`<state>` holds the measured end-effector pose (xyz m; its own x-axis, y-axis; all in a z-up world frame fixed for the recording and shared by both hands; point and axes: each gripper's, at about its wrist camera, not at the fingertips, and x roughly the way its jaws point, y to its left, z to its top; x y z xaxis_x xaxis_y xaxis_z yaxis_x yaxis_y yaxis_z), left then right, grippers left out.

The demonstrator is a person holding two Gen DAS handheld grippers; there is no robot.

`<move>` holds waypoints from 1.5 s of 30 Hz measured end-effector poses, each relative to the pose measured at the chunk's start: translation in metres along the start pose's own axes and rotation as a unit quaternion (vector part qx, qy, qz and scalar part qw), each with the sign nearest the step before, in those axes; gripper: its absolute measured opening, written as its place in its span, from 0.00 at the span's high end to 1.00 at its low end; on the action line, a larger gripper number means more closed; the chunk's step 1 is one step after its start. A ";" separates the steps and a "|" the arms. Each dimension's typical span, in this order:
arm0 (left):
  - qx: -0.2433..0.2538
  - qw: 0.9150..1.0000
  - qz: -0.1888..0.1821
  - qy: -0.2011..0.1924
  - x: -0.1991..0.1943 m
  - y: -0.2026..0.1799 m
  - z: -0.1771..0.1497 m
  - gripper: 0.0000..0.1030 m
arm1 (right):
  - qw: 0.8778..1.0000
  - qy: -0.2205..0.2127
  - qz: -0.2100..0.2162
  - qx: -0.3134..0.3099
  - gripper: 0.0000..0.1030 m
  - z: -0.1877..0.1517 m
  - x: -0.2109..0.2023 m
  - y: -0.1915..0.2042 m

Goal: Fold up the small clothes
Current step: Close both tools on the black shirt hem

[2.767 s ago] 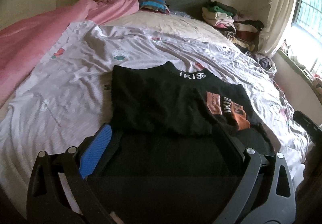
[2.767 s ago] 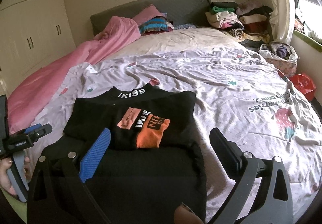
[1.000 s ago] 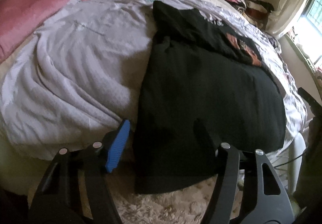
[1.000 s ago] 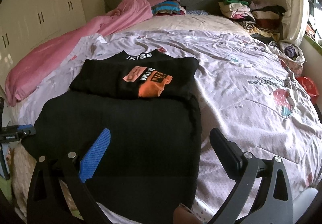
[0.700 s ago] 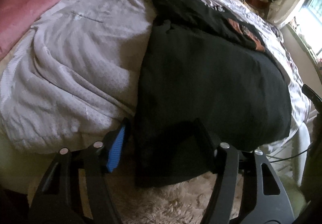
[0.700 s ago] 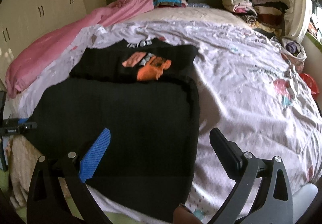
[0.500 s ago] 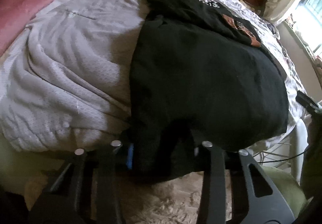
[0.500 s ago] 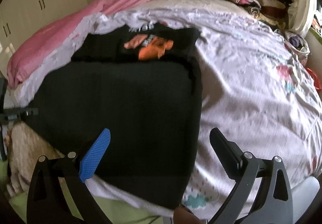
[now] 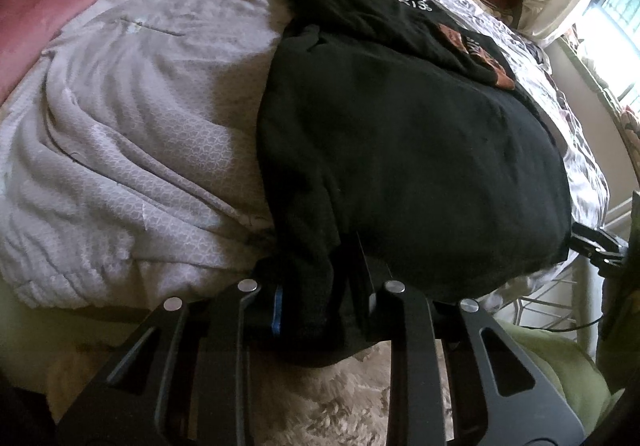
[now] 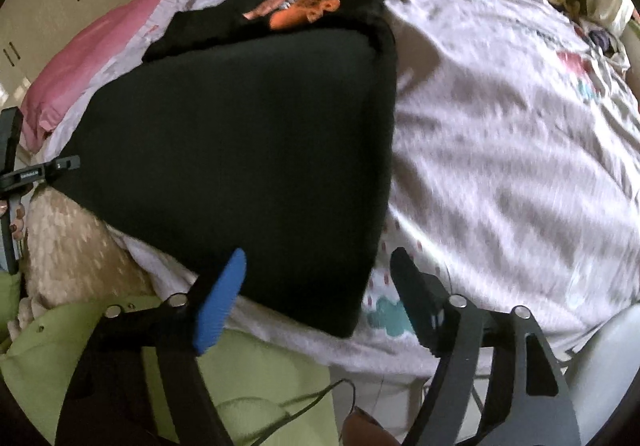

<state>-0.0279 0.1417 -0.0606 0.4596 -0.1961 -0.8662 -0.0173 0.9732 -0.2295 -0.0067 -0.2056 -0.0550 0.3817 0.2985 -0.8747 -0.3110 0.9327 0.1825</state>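
A black T-shirt (image 9: 400,133) lies flat on a bed (image 9: 132,133), its sleeves already tucked over near the collar and its hem draping over the mattress edge toward the person holding the tools. The left gripper (image 9: 324,306) has just been closing, and its jaws now pinch the left hem corner, bunching it. The right gripper (image 10: 316,286) has its jaws partly narrowed and astride the right hem corner (image 10: 344,310), not yet pressing it. The cloth looks light, soft and limp; it will likely sag and crease between grips, so both hem corners seem the sensible places to hold.
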 end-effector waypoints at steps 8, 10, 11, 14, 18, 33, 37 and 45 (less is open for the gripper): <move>-0.006 1.000 -0.004 0.000 0.003 0.003 0.002 0.81 | 0.999 0.023 0.017 0.015 0.64 -0.010 0.015 -0.007; -0.015 1.000 -0.010 0.001 0.004 0.006 0.003 0.81 | 1.000 0.026 0.013 0.006 0.72 -0.011 0.017 -0.004; -0.018 1.000 -0.012 0.001 0.004 0.007 0.003 0.82 | 1.000 0.025 0.007 -0.005 0.81 -0.012 0.016 -0.002; -0.020 1.000 -0.015 -0.004 0.001 0.006 0.004 0.88 | 1.000 0.020 0.015 -0.015 0.92 -0.010 0.010 0.000; -0.022 0.999 -0.021 -0.017 -0.009 0.007 0.008 0.96 | 0.998 -0.021 0.046 -0.031 0.93 -0.002 -0.016 0.005; -0.043 0.987 -0.058 -0.141 -0.083 0.008 0.076 0.97 | 0.970 -0.238 0.038 -0.026 0.93 0.068 -0.113 -0.002; -0.042 0.985 -0.059 -0.158 -0.091 0.003 0.090 0.97 | 0.964 -0.265 0.035 -0.003 0.93 0.081 -0.123 -0.010; -0.055 0.980 -0.072 -0.178 -0.098 0.001 0.117 0.97 | 0.955 -0.295 0.024 0.019 0.93 0.107 -0.129 -0.019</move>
<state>0.0315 0.1758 0.0760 0.7453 -0.2566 -0.6154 -0.0161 0.9157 -0.4014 0.0433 -0.2397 0.1022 0.7953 0.3934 -0.4613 -0.3135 0.9181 0.2425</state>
